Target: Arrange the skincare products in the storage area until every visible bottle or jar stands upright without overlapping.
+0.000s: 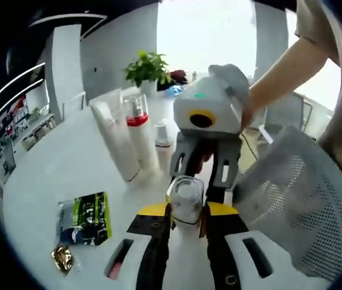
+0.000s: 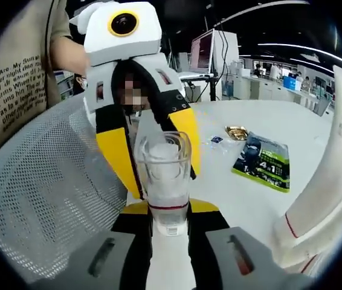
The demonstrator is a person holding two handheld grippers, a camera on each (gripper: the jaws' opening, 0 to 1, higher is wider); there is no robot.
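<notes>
A small white bottle with a clear cap (image 1: 186,198) (image 2: 164,172) stands upright between the two grippers, which face each other. My left gripper (image 1: 187,226) is shut on its body from the near side. My right gripper (image 2: 170,226) is shut on it from the opposite side. In the left gripper view the right gripper (image 1: 204,166) rises just behind the bottle. In the right gripper view the left gripper (image 2: 153,163) shows its yellow jaws on either side of the cap. On the white table (image 1: 50,175) stand tall white tubes (image 1: 115,142), a red-banded bottle (image 1: 138,130) and a small bottle (image 1: 162,142).
A green sachet (image 1: 86,219) (image 2: 263,160) and a gold wrapper (image 1: 62,258) (image 2: 237,132) lie flat on the table. A white tube (image 2: 322,199) leans at the right. A grey mesh chair (image 1: 298,193) (image 2: 44,199) is close by. A potted plant (image 1: 148,67) stands at the far edge.
</notes>
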